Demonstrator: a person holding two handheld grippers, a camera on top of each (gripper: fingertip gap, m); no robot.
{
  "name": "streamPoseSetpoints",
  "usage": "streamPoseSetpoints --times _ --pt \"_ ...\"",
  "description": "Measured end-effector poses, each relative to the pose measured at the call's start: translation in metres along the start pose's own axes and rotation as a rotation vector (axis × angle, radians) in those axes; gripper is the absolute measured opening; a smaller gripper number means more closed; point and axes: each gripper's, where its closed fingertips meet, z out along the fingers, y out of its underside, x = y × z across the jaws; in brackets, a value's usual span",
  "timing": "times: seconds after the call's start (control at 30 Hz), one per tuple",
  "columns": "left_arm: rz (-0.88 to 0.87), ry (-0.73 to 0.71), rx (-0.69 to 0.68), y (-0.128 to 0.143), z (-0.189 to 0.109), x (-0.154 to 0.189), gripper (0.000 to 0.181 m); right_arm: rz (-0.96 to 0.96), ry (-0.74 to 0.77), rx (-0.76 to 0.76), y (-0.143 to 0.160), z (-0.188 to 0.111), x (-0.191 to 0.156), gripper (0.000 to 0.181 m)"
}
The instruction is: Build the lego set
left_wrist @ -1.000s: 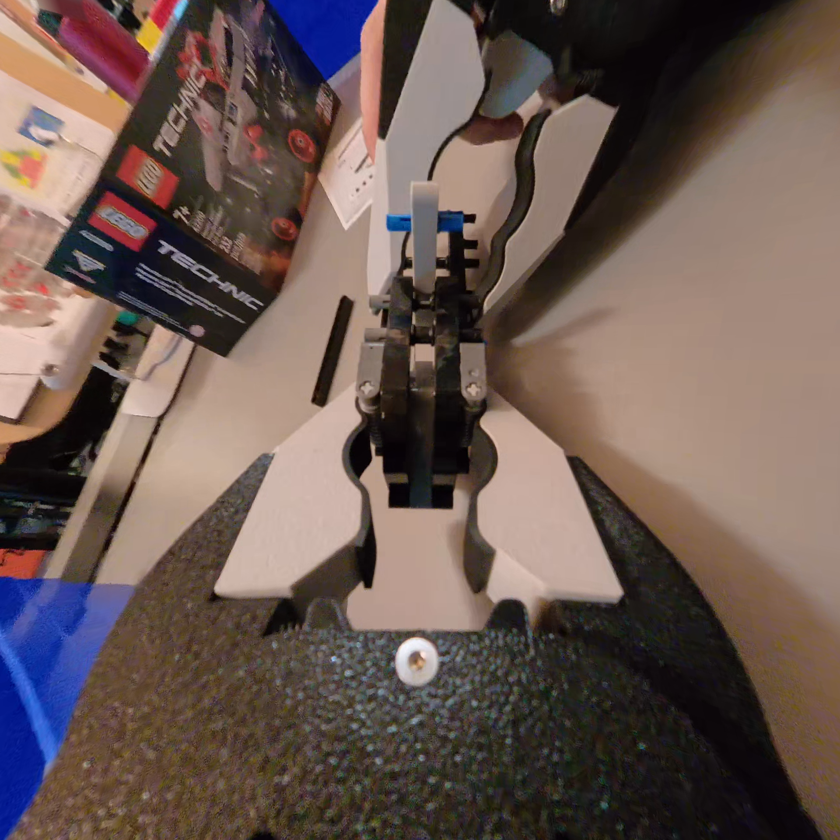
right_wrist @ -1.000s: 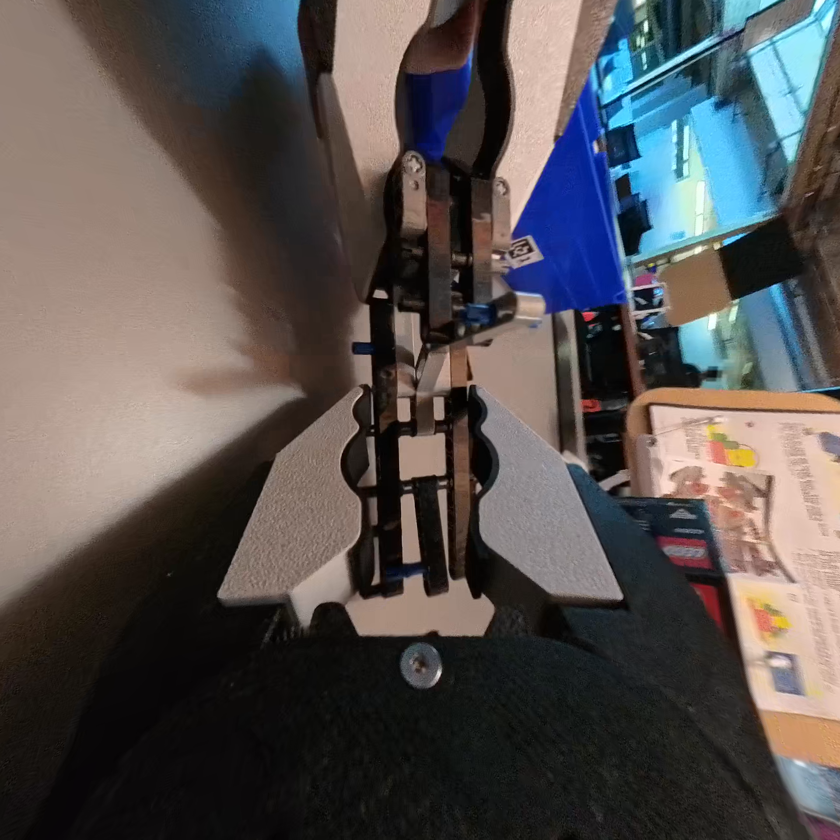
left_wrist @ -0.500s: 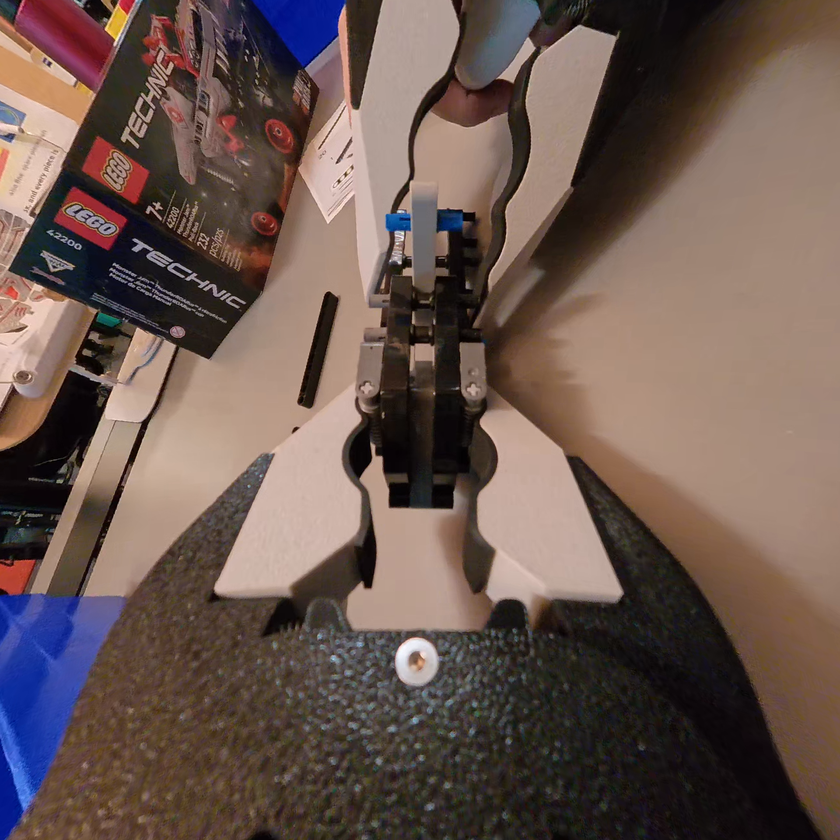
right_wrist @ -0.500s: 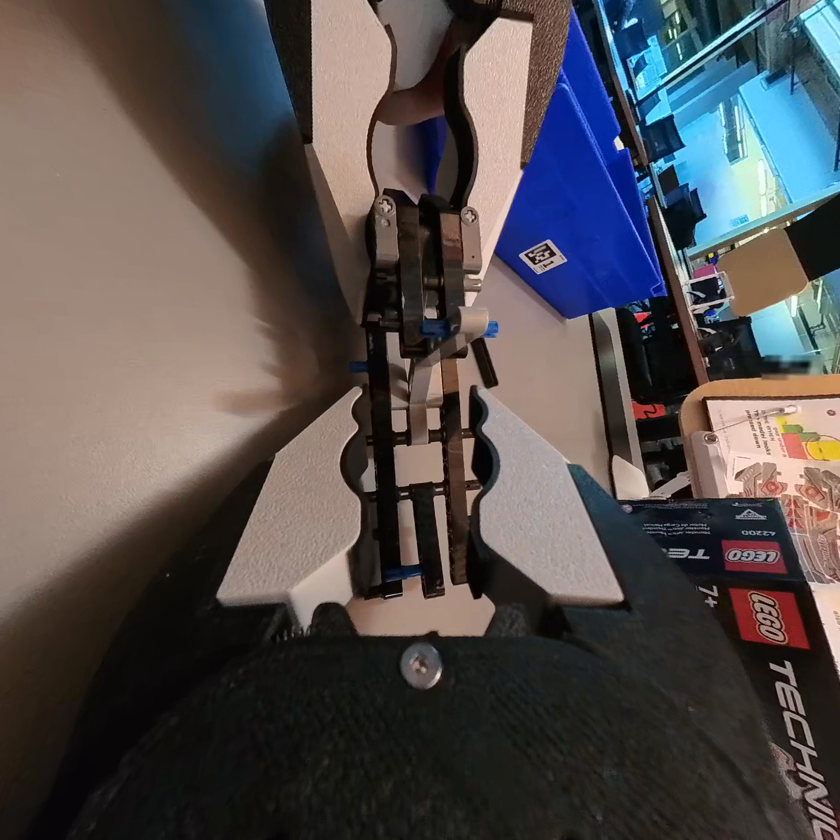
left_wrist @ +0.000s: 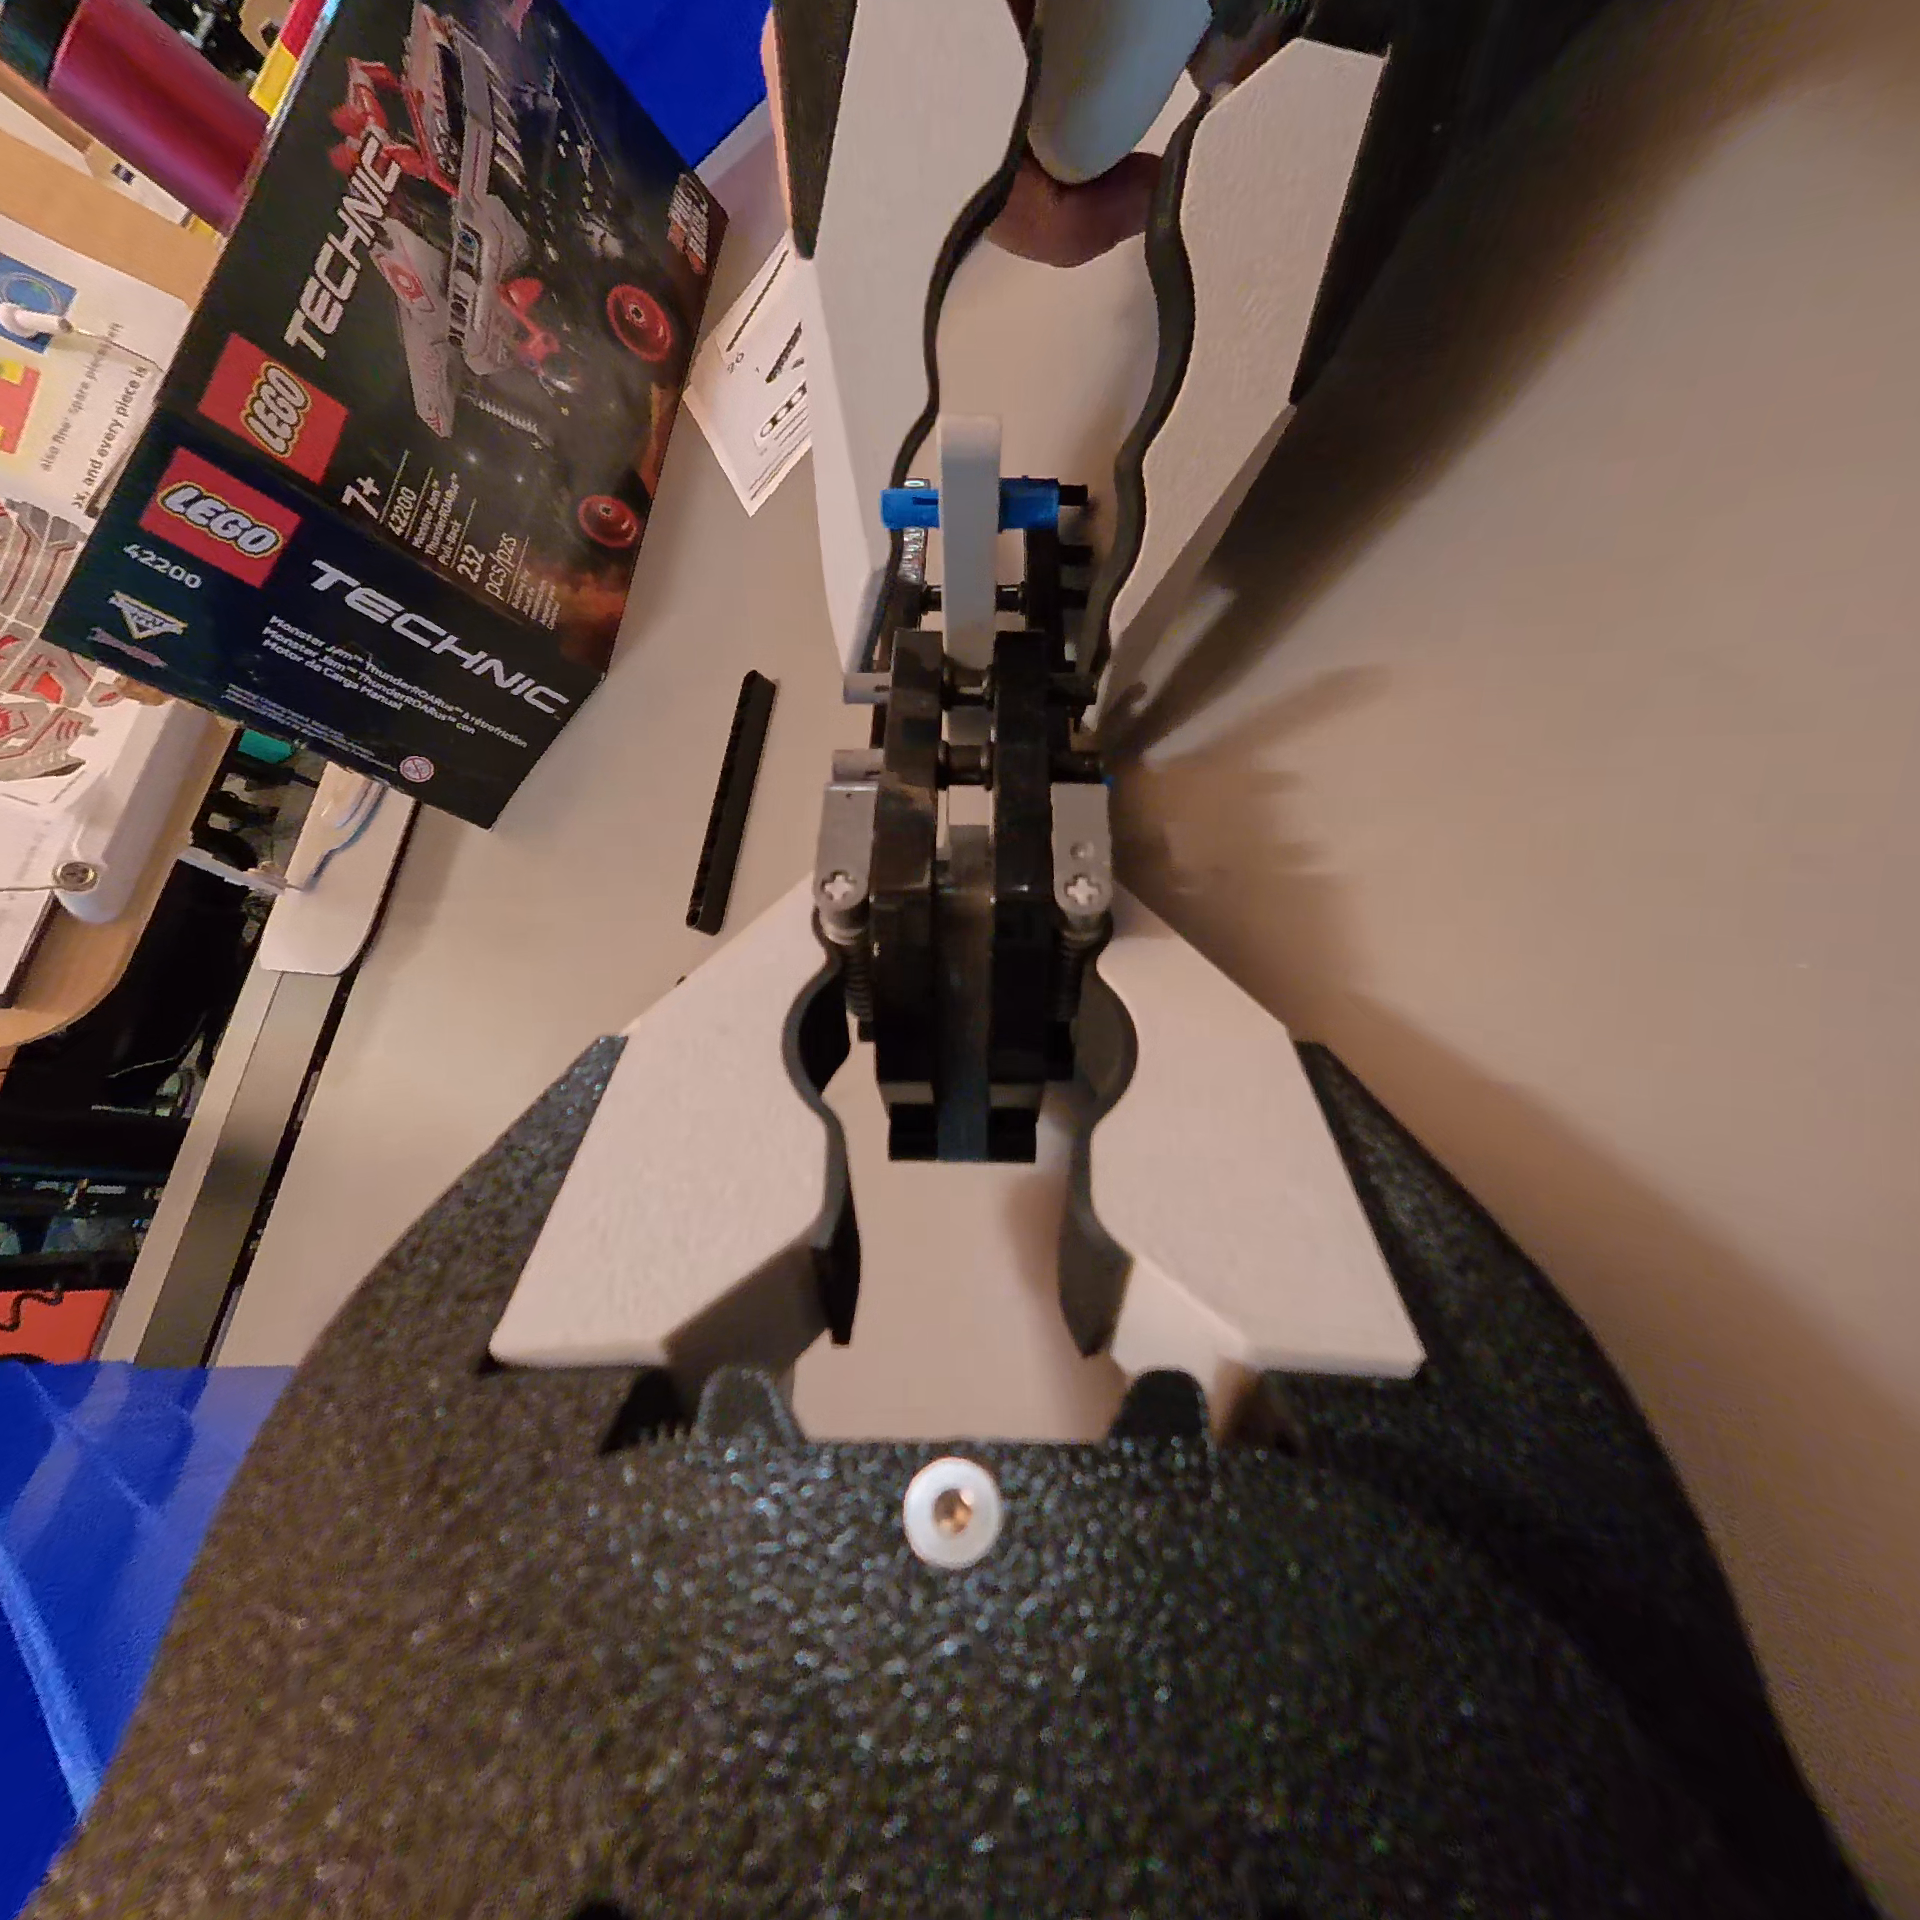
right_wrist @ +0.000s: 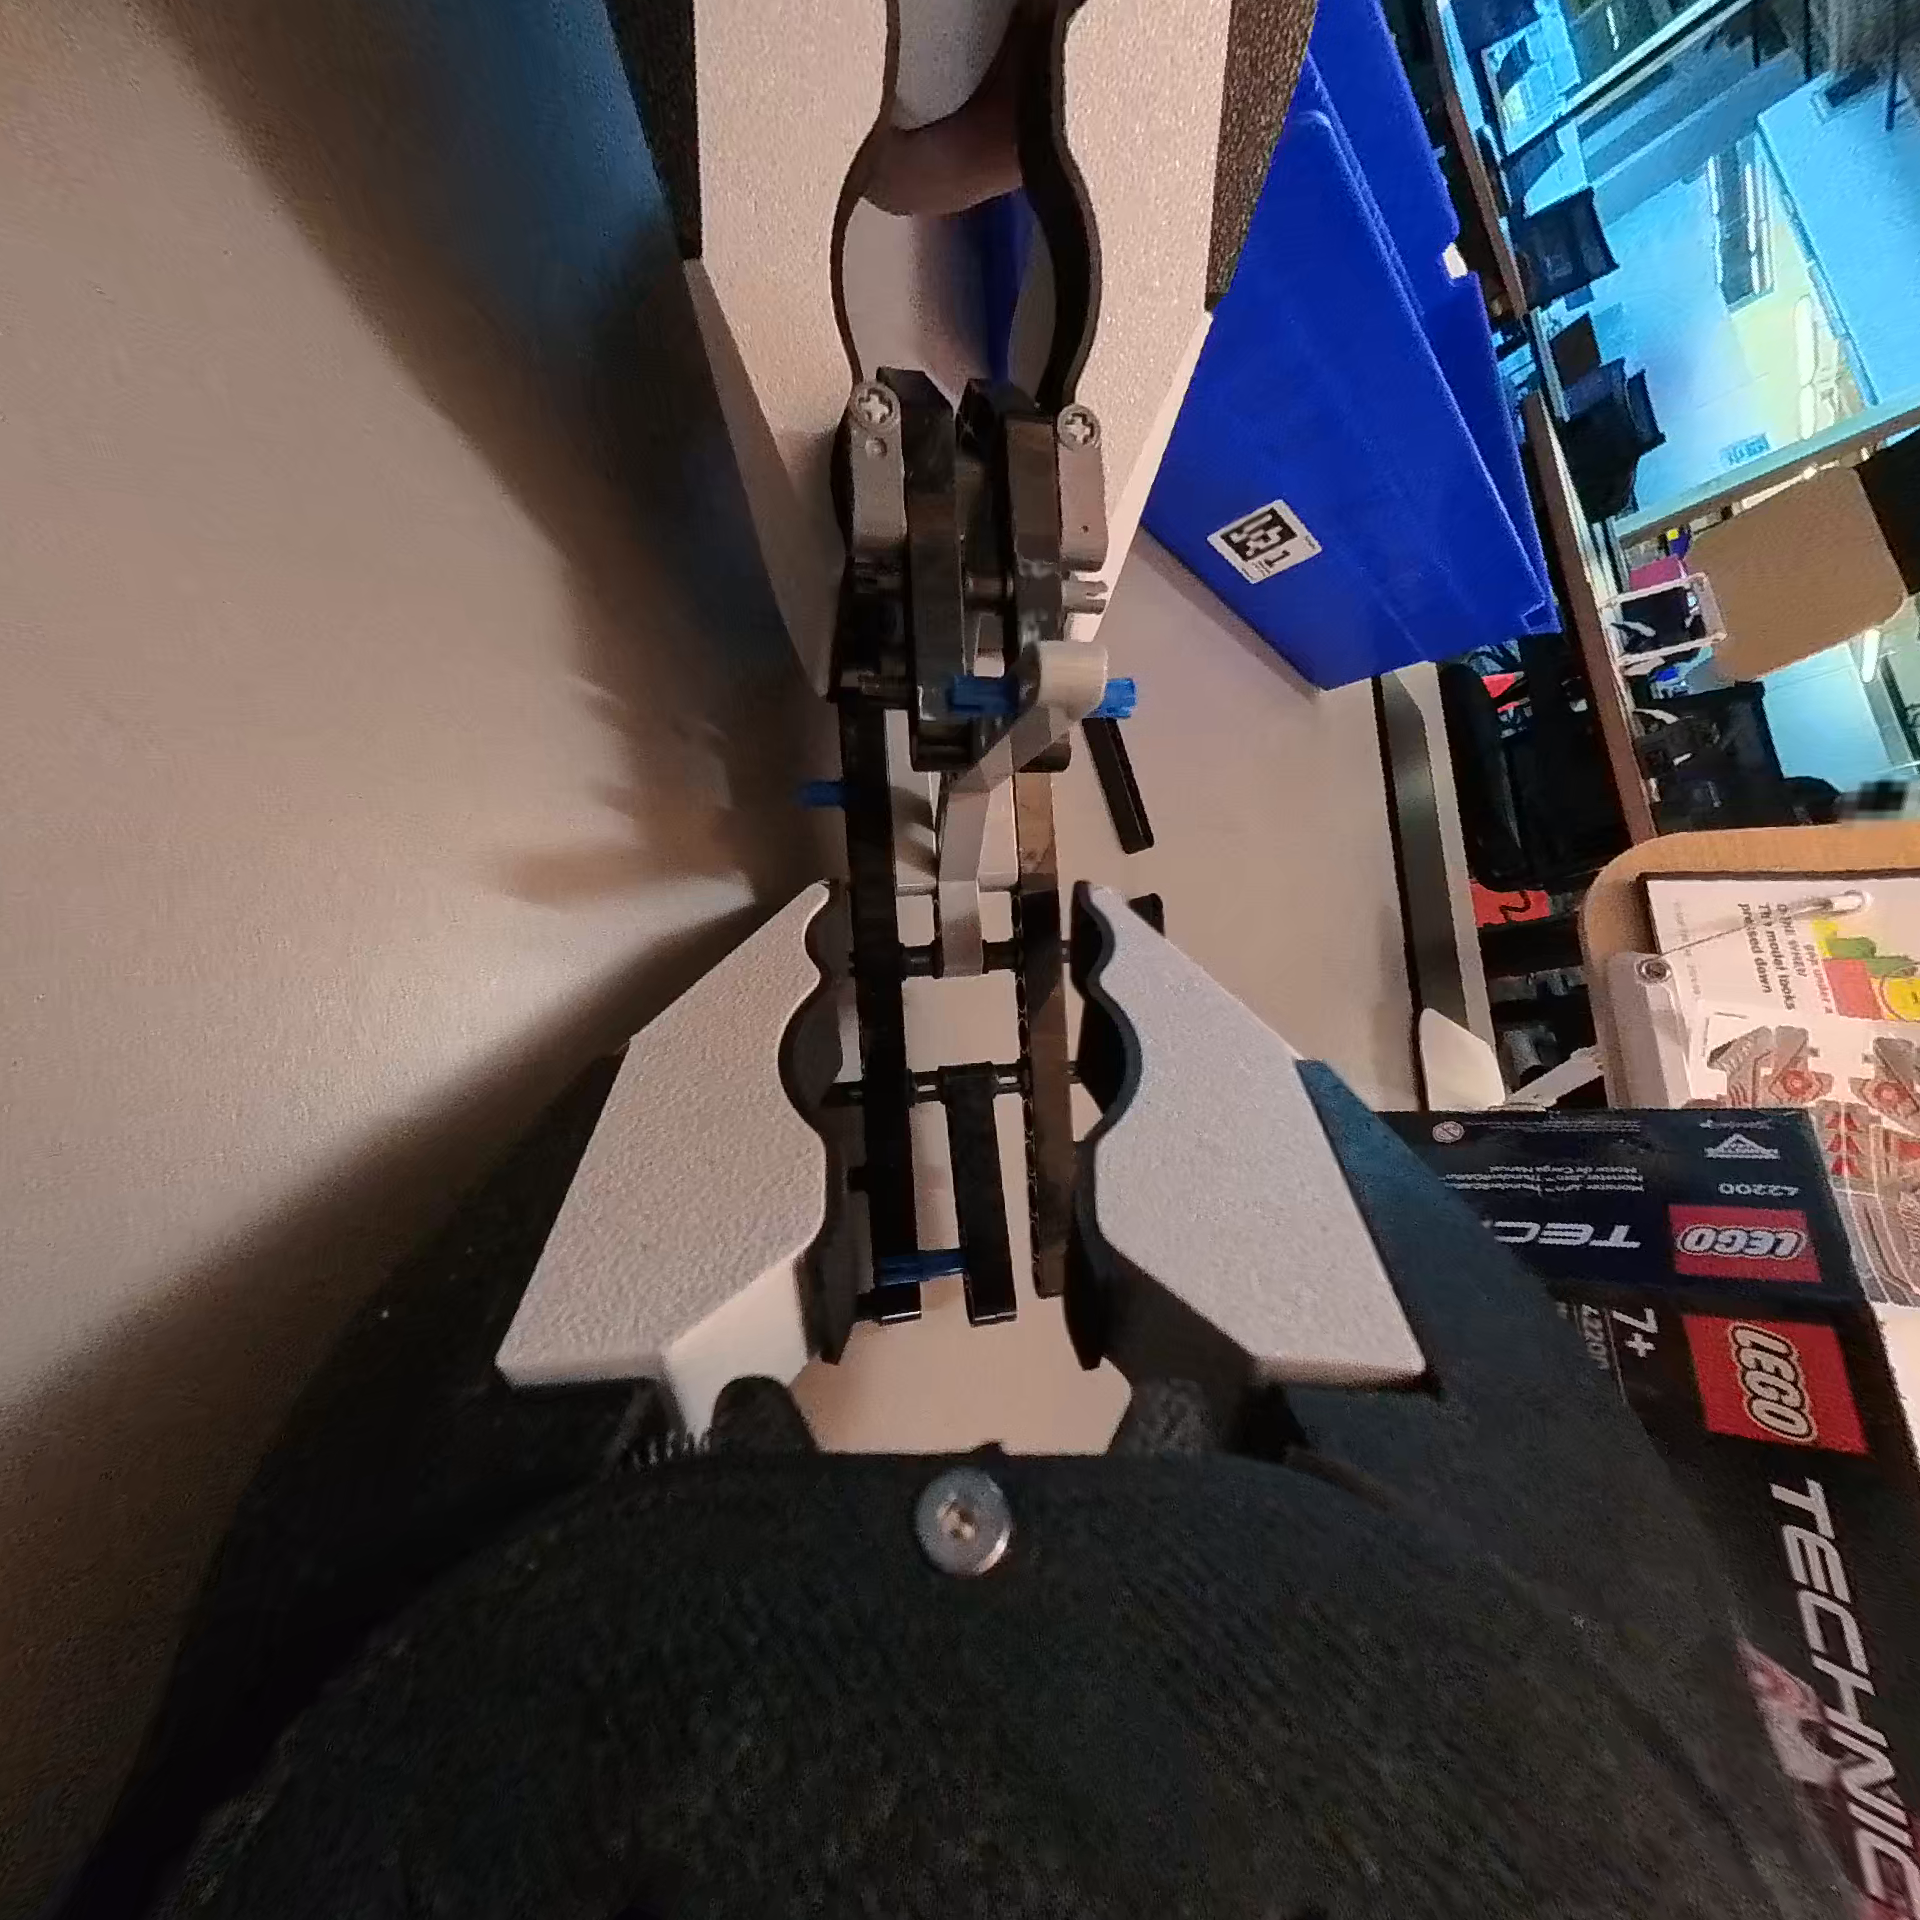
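Both grippers, left gripper (left_wrist: 961,1039) and right gripper (right_wrist: 951,1122), are clamping their fingers on opposite ends of a black Technic frame (right_wrist: 956,935) above the tabletop (left_wrist: 1558,727). It is looking light and rigid, with pins that could pop loose; the side beams seem the safest hold.

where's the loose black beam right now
In the left wrist view, the loose black beam lies on the table, left of the held lego assembly, below the set box.

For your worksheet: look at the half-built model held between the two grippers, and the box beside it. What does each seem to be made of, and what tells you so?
Model: seemingly hard moulded plastic, mostly glossy black with grey and blue bits; smooth faces and crisp edges catch highlights. The coiled parts at its sides may be metal springs.

Box: apparently printed cardboard with a slight sheen, folded at sharp corners.
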Motion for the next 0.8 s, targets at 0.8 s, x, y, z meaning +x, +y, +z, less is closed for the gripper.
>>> streamPoseSetpoints --times 0.8 --pt "0.073 -0.029 -0.014 -0.0021 -0.0017 -0.0003 0.039 -0.068 0.024 -0.006 -0.0026 0.0019 0.0010 0.039"
